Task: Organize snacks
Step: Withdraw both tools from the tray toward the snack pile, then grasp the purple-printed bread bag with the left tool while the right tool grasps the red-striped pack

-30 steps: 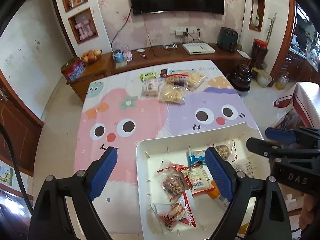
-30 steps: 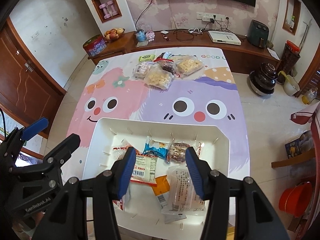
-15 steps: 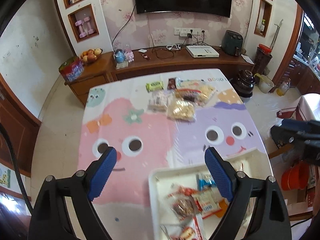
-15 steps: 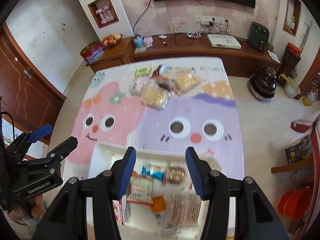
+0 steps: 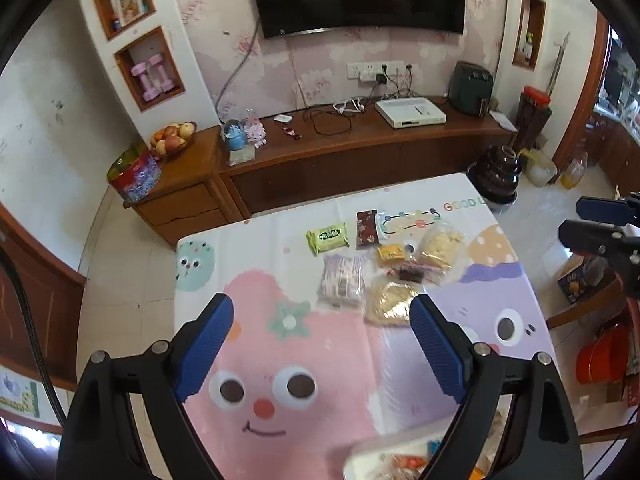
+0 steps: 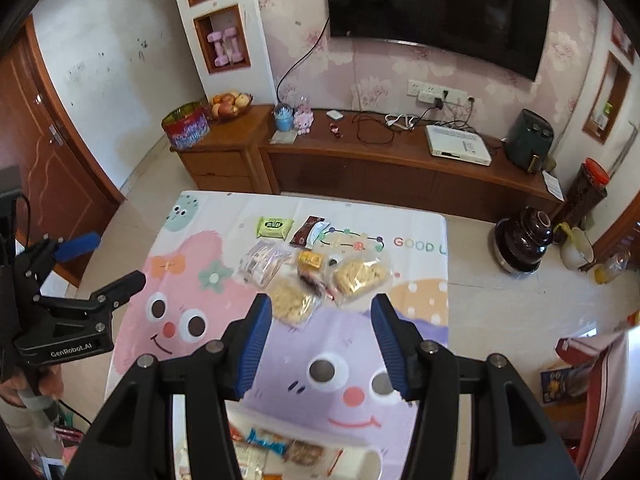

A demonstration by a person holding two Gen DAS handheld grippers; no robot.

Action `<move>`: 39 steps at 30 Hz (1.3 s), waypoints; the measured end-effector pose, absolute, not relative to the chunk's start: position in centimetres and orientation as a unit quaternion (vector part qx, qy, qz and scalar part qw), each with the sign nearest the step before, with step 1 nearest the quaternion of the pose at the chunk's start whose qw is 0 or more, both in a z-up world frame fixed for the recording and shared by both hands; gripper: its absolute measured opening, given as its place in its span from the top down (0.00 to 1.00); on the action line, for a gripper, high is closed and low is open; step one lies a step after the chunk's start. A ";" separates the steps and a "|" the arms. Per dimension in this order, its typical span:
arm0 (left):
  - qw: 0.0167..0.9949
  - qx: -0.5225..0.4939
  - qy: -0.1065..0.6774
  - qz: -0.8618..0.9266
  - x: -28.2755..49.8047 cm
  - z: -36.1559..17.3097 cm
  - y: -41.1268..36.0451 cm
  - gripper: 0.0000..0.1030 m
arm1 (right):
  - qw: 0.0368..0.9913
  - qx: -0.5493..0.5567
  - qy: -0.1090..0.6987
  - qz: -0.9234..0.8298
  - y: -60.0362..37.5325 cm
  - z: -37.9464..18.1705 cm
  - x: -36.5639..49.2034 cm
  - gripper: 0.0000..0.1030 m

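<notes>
A loose pile of snacks lies at the far end of the cartoon tablecloth (image 5: 280, 344): a green packet (image 5: 327, 237), a dark red packet (image 5: 367, 229), a pale purple packet (image 5: 342, 280) and two clear bags of yellow crisps (image 5: 438, 248) (image 5: 390, 304). The white tray (image 5: 384, 446) with several packets shows only at the bottom edge, as does the tray (image 6: 368, 458) in the right wrist view. My left gripper (image 5: 322, 308) hangs wide open and empty over the pink face. My right gripper (image 6: 322, 302) is open and empty, just short of the crisp bags (image 6: 292, 302).
Beyond the table runs a wooden TV cabinet (image 5: 360, 148) with a fruit bowl (image 5: 174, 138) and a round tin (image 5: 134, 176). A dark pot (image 6: 524, 240) sits on the floor at the right. A red bucket (image 5: 600, 356) stands by the table's right side.
Both grippers have travelled from above the tray toward the far snack pile. The tray has slid to the bottom of both views. Neither jaw opening has changed.
</notes>
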State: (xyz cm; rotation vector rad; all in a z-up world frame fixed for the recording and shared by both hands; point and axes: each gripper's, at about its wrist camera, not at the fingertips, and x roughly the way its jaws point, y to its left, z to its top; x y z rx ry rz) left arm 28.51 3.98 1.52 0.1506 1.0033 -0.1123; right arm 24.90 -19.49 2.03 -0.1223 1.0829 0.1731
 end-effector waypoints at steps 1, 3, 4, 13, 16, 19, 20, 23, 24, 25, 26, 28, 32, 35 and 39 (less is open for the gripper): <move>0.868 0.075 0.487 -0.053 29.9 0.8 3.9 0.14 | 0.849 -0.059 0.519 0.085 -19.4 1.5 25.7 0.49; 0.861 0.077 0.499 -0.057 32.0 -0.7 3.7 0.14 | 0.837 -0.060 0.536 0.094 -19.1 -0.4 28.1 0.49; 0.858 0.077 0.505 -0.058 33.0 -1.5 3.7 0.14 | 0.833 -0.062 0.540 0.097 -18.9 -1.1 28.9 0.49; 0.806 0.074 0.583 -0.066 40.2 -12.4 3.8 0.14 | 0.773 -0.076 0.620 0.112 -17.1 -12.9 34.6 0.49; 0.791 0.068 0.604 -0.069 41.4 -15.5 3.7 0.14 | 0.754 -0.075 0.642 0.114 -16.9 -16.3 35.6 0.49; 0.778 0.050 0.622 -0.076 42.8 -18.2 3.4 0.14 | 0.745 -0.080 0.654 0.106 -16.7 -19.1 36.6 0.50; 0.775 0.045 0.625 -0.077 43.1 -18.7 3.3 0.14 | 0.743 -0.079 0.657 0.101 -16.8 -20.0 37.0 0.51; 0.768 0.035 0.634 -0.081 44.1 -20.3 2.8 0.14 | 0.738 -0.073 0.664 0.097 -17.0 -21.4 37.8 0.58; 0.765 0.034 0.638 -0.083 44.3 -20.8 2.5 0.14 | 0.736 -0.072 0.666 0.098 -17.0 -21.8 38.1 0.60; 0.763 0.033 0.640 -0.083 44.4 -21.2 2.2 0.14 | 0.735 -0.072 0.668 0.098 -17.0 -22.3 38.3 0.62; 0.761 0.034 0.642 -0.084 44.6 -21.6 2.0 0.14 | 0.736 -0.061 0.665 0.106 -17.1 -22.4 38.5 0.65; 0.758 0.036 0.646 -0.085 44.7 -22.3 1.6 0.14 | 0.739 -0.057 0.662 0.113 -17.0 -22.5 38.8 0.70; 0.749 0.033 0.657 -0.082 44.9 -23.9 1.4 0.19 | 0.739 -0.060 0.659 0.126 -16.7 -22.7 38.9 0.81; 0.738 0.015 0.669 -0.091 44.7 -24.8 1.6 0.40 | 0.736 -0.054 0.660 0.139 -16.5 -22.6 38.9 0.92; 0.745 0.010 0.661 -0.088 44.3 -24.7 1.7 0.49 | 0.743 -0.074 0.651 0.137 -16.3 -22.3 38.4 0.93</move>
